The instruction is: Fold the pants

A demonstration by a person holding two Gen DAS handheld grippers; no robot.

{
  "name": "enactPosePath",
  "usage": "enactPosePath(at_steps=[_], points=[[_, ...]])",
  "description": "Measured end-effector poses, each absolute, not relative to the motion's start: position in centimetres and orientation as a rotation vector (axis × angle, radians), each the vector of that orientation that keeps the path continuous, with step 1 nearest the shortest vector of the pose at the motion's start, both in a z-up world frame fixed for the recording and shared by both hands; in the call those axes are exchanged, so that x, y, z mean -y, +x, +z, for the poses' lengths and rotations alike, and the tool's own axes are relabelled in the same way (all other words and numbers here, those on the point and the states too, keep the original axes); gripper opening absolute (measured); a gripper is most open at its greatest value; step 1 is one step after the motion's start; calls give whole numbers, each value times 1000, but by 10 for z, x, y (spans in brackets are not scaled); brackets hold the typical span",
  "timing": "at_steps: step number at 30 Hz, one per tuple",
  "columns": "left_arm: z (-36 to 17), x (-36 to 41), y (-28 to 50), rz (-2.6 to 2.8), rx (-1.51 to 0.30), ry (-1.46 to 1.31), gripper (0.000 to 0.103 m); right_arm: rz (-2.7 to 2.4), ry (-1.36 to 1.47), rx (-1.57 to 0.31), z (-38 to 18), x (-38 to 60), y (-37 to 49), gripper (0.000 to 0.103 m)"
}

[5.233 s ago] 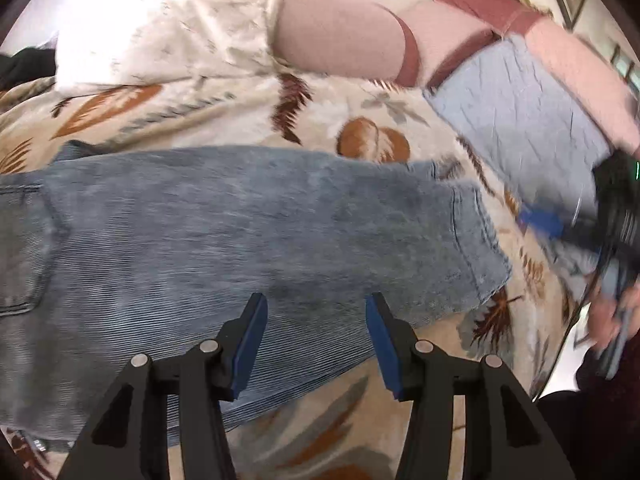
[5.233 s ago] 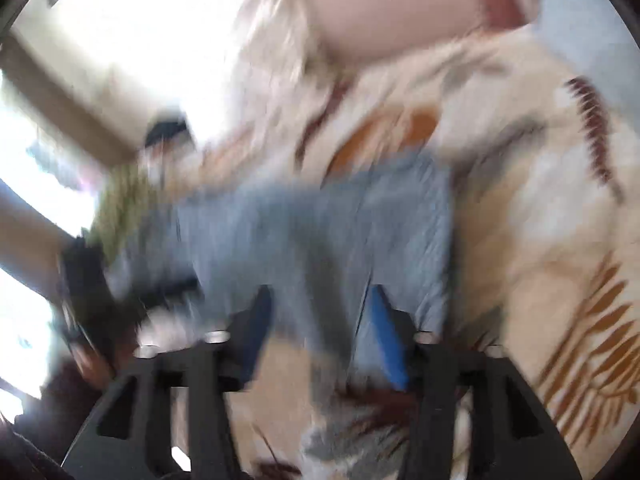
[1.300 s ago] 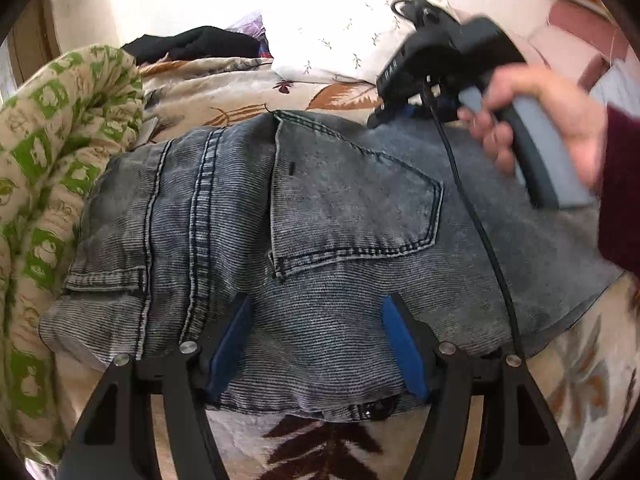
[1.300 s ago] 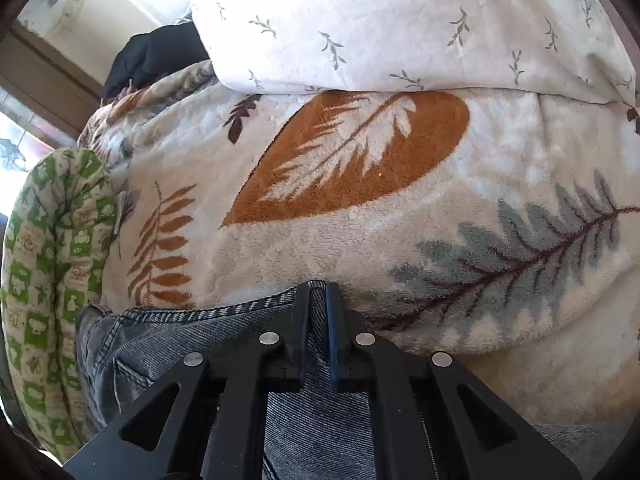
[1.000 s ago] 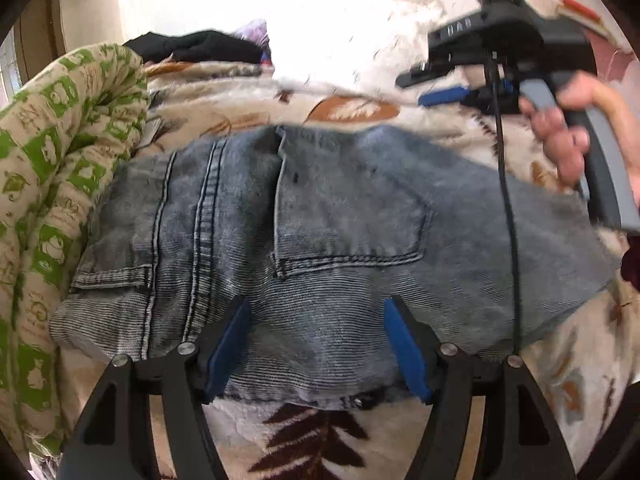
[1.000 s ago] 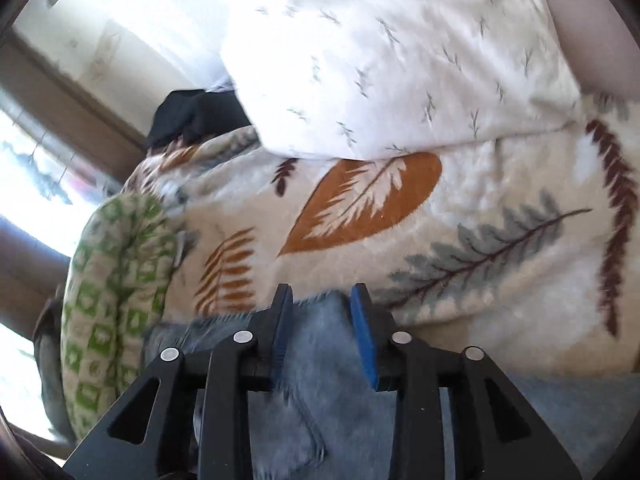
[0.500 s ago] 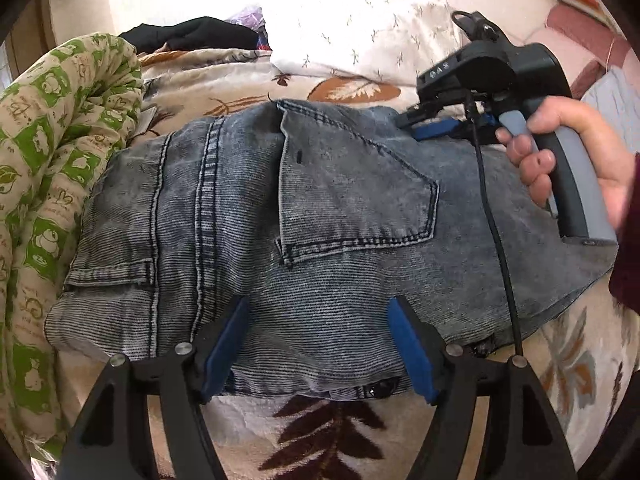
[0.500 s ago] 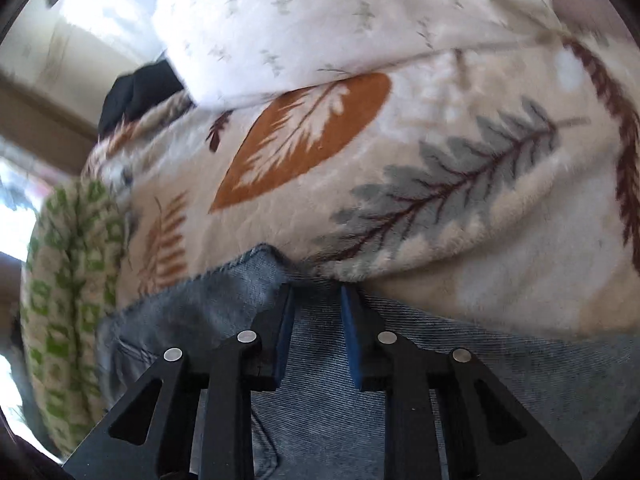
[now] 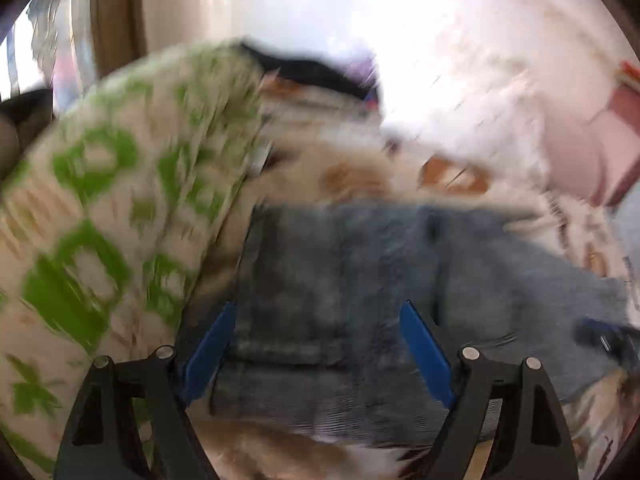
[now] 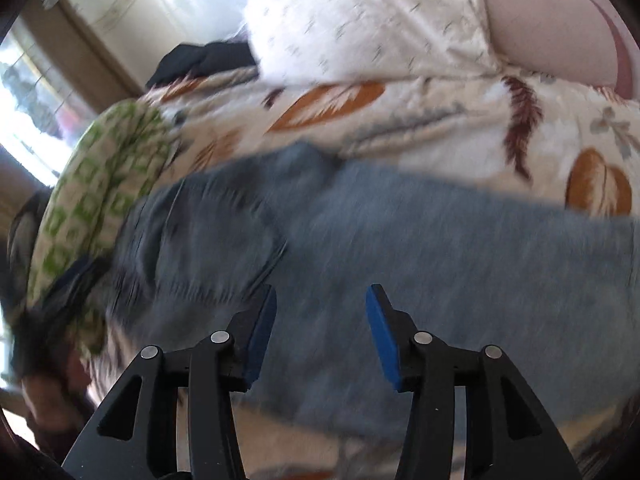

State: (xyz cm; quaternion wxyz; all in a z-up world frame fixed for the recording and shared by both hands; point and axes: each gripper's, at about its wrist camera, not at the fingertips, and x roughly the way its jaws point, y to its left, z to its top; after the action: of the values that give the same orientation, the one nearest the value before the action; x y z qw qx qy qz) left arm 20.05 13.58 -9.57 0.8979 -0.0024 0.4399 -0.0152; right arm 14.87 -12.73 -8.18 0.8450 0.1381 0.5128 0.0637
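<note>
The grey-blue jeans (image 9: 360, 280) lie spread flat on a bed, over a cream blanket (image 10: 460, 128) printed with orange and brown leaves. Both views are smeared by motion, so seams and pockets show only as darker lines.

In the left wrist view the left gripper (image 9: 316, 344) hangs above the near part of the jeans with its blue fingers (image 9: 210, 344) spread wide and opening further; nothing is pinched between them, and the denim is seen through the gap. A rolled green-and-cream quilt (image 9: 100, 220) lies against the left end of the jeans. Dark clothes (image 9: 304, 68) sit at the far edge of the bed beside a white pillow (image 9: 460, 100).

In the right wrist view the right gripper (image 10: 320, 332) is over the middle of the jeans, its fingers (image 10: 382, 336) moderately apart and opening, with no cloth held. The other gripper appears as a dark blur at the left edge, near the quilt. A pink cushion (image 10: 552, 28) rests behind the pillow.
</note>
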Motion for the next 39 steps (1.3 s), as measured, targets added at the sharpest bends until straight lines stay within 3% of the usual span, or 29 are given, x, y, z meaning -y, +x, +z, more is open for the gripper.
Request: enactPosePath(at_steps=[6,8,15,21,25,29,36,39], points=[[-132,-136,203,24,-1002,51,87,136,145,-1152,-125,84,115,48],[-135,-135,204,19,-1000,50,89,135,111,-1061,-128,81,97,48],[-136,-137,194,28,-967,64,91,162,-35,-1016,-134,74,79,49],[-132,-139,180,55,-892,37,90,196,63,-986,-126,86,67,51],[-110,-132,152,87,-830,35,88,218,201,-916,-99,116,42,55],[-83,-96,121,53,-746,161,89,134,319,-768,-70,178,0,76],[-35,-3,125,-220,-768,206,90,-138,1051,-591,-100,331,-57,81],[-26,45,134,-350,-781,267,90,-219,1209,-576,-120,361,-61,81]])
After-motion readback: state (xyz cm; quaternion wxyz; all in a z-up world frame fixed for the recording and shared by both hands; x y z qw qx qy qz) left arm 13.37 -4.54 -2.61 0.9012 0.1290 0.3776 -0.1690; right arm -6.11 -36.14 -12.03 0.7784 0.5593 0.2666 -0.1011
